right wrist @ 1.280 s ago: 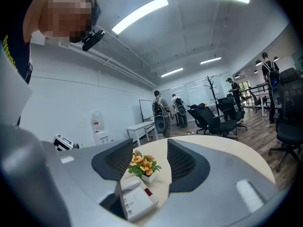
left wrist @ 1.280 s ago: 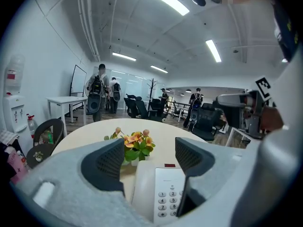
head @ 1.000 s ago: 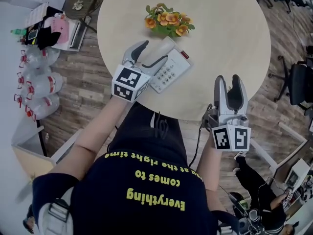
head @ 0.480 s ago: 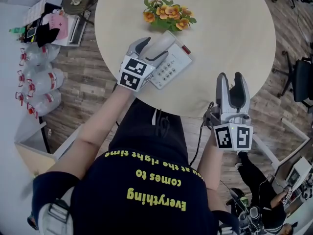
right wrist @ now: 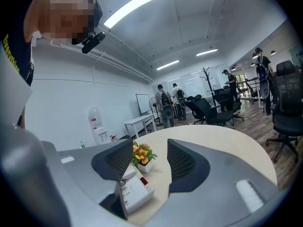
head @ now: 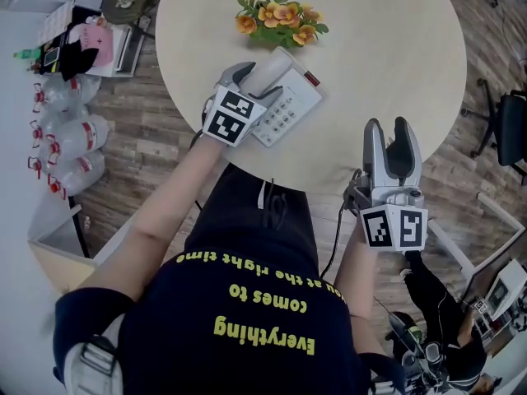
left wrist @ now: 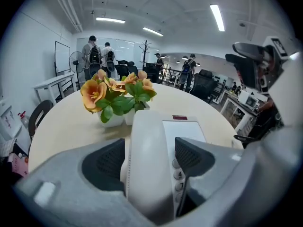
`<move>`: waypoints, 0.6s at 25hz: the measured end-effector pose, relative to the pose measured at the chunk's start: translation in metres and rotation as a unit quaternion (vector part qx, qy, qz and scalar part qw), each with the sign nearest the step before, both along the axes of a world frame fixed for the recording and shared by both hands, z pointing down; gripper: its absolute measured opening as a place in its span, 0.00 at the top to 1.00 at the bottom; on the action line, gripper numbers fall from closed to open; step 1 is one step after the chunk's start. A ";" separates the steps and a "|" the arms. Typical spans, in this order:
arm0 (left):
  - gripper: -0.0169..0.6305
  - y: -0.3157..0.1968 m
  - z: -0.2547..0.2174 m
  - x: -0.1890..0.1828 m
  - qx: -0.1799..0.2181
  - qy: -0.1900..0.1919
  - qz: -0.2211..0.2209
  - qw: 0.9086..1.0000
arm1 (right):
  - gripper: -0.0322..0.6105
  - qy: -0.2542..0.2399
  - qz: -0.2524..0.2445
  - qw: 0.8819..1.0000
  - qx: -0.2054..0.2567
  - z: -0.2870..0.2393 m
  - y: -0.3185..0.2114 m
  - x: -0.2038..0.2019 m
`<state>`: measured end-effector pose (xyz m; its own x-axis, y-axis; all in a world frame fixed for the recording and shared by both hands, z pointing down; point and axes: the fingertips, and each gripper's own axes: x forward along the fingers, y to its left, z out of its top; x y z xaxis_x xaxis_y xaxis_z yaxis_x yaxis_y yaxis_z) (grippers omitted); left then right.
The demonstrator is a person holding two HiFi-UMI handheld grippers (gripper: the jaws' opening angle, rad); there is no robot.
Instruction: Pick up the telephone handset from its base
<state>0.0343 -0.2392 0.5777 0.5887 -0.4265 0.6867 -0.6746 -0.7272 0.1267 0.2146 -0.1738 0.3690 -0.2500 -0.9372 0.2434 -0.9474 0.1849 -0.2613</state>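
Observation:
A white telephone base (head: 290, 109) with a keypad lies on the round beige table (head: 387, 48), near its front left edge. The white handset (head: 268, 69) rests in its cradle on the base's left side. My left gripper (head: 257, 84) is open and straddles the handset, one jaw on each side. In the left gripper view the handset (left wrist: 147, 164) fills the gap between the dark pads (left wrist: 191, 157) of the left gripper (left wrist: 149, 159), with the base (left wrist: 185, 129) to its right. My right gripper (head: 389, 138) hangs open and empty by the table's front right edge; the right gripper (right wrist: 150, 162) looks toward the telephone (right wrist: 136, 191).
A pot of orange flowers (head: 276, 19) stands just beyond the telephone. Water bottles (head: 70, 142) and a cluttered shelf (head: 90, 44) are on the floor at the left. An office chair (head: 506, 126) and a white desk frame stand at the right.
My left gripper has slid forward along the handset, so the jaws now reach further around it. The right gripper has stayed almost still.

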 end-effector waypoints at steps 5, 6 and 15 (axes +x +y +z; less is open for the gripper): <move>0.50 0.003 0.004 0.000 -0.011 -0.021 0.007 1.000 | 0.58 0.000 0.000 1.000 0.001 -0.001 0.002 0.000; 0.51 0.003 0.005 0.000 -0.011 -0.022 0.006 1.000 | 0.58 0.000 0.000 1.000 0.000 -0.001 0.002 0.001; 0.59 -0.001 0.006 -0.004 -0.007 -0.032 0.000 0.999 | 0.58 -0.001 0.000 1.000 0.000 0.001 0.003 0.001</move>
<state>0.0299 -0.2403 0.5839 0.5434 -0.4158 0.7292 -0.6814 -0.7258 0.0940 0.2154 -0.1705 0.3699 -0.2509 -0.9371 0.2426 -0.9468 0.1855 -0.2629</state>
